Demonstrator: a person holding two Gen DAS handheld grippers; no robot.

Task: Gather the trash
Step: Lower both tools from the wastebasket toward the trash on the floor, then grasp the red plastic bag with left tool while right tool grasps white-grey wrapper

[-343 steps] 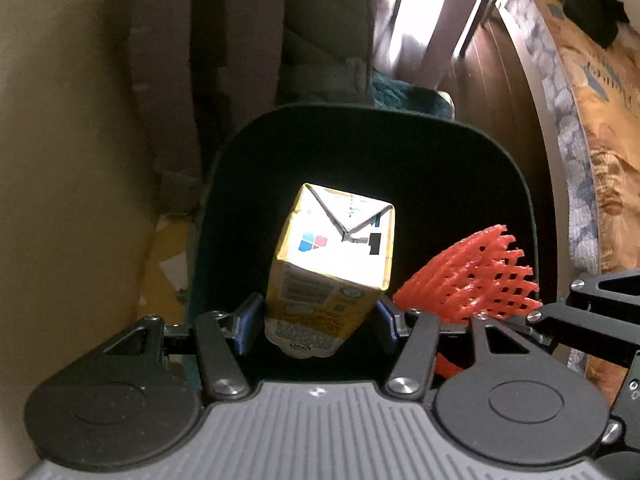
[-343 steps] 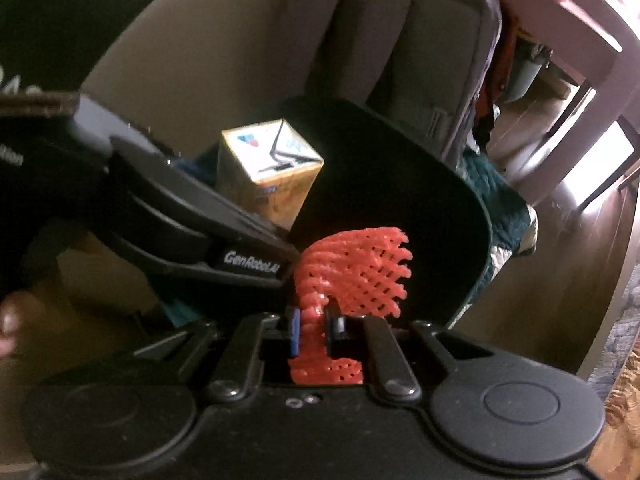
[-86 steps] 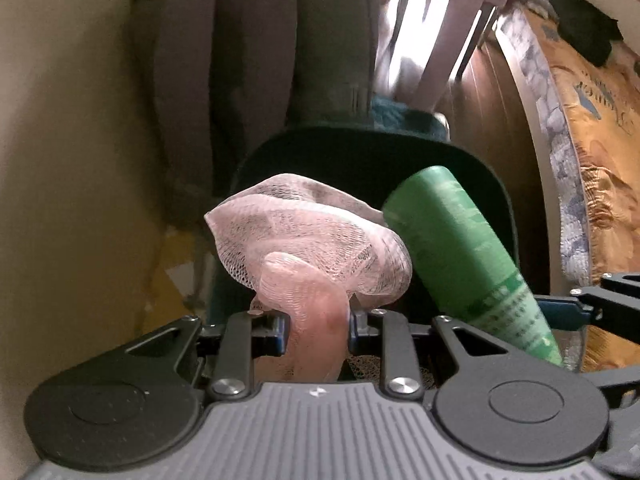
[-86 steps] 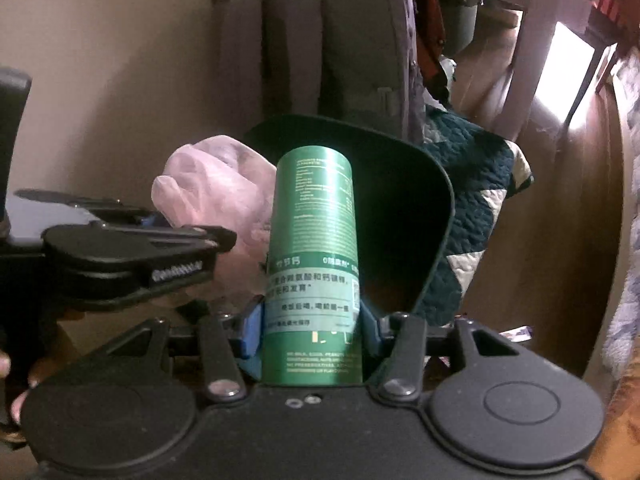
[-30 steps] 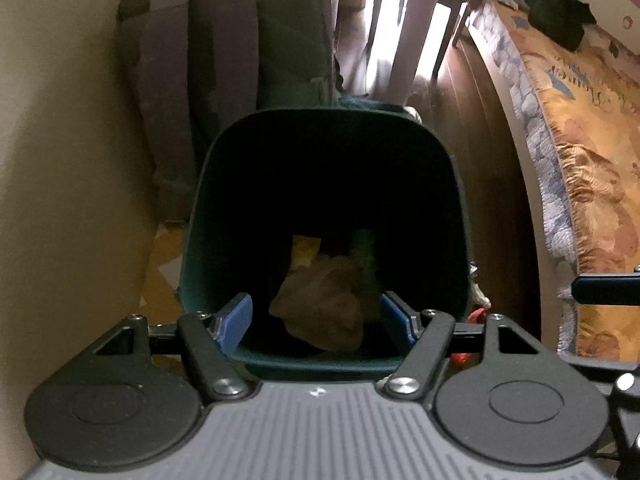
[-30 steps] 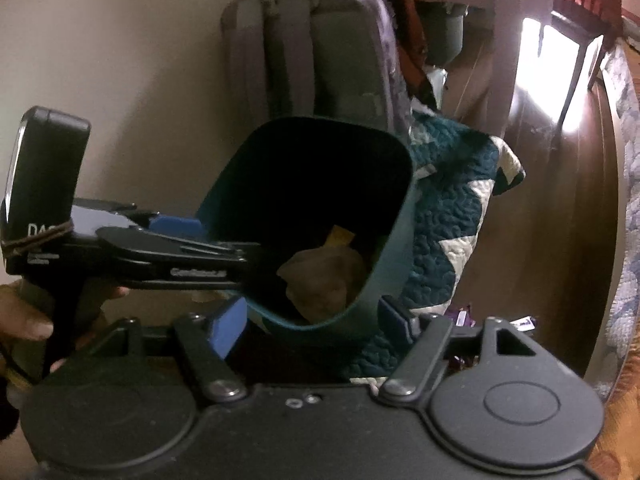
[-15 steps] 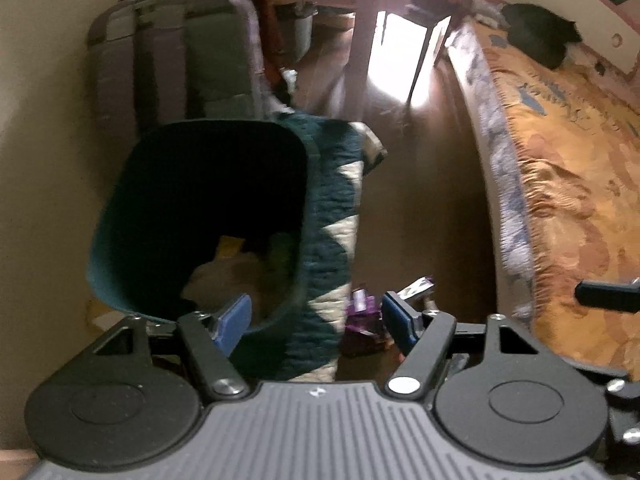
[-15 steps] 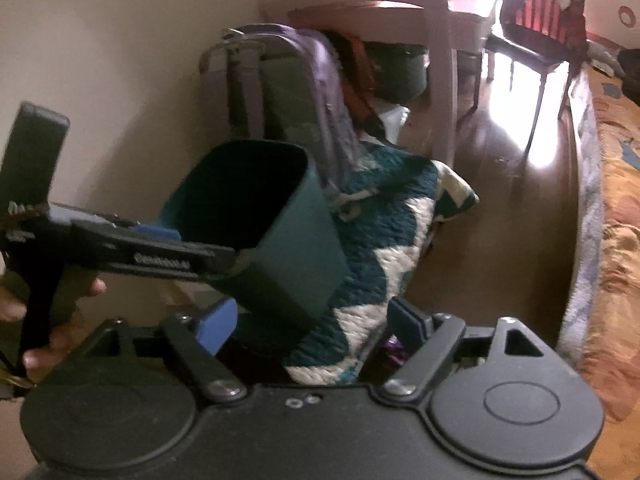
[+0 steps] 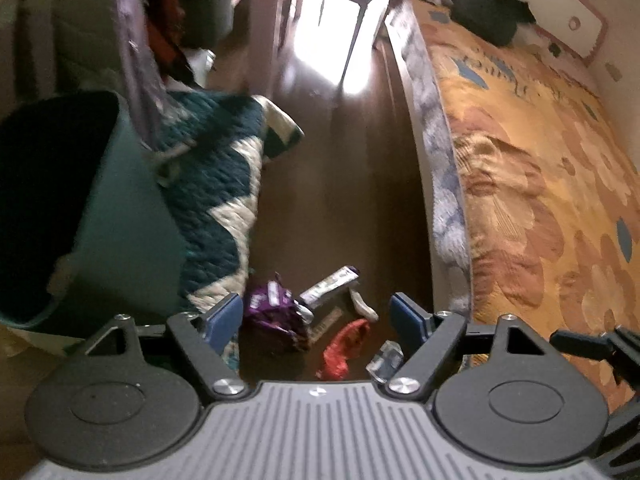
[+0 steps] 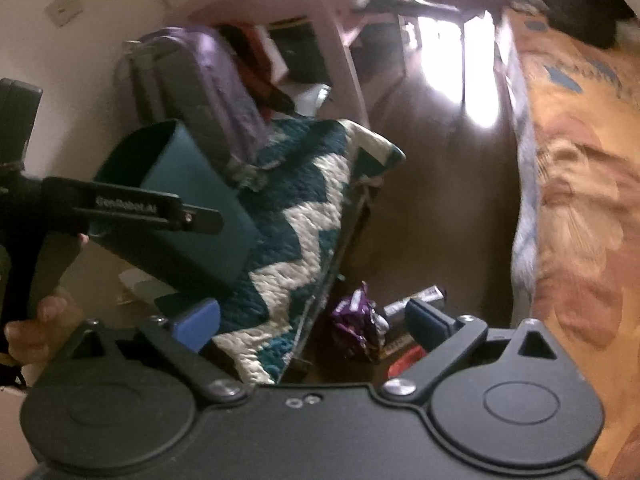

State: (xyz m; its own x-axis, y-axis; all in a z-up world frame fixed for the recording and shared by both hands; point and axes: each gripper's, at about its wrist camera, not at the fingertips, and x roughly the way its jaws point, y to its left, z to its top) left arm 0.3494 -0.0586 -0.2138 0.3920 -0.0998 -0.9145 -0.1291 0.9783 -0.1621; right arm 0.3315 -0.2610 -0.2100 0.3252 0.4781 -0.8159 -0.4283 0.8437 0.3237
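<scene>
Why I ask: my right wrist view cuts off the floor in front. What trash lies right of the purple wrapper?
Observer: A crumpled red piece lies just right of the purple wrapper, whole in the left wrist view.
Operator: Anything further right?
Observer: A small clear plastic piece, close beside the red one.
Operator: And beyond those?
Observer: A white curved strip lies on the floor by the near end of the silver wrapper.

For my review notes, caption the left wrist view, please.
Open left gripper above floor litter: purple wrapper, red scrap, beside green bin.
</scene>
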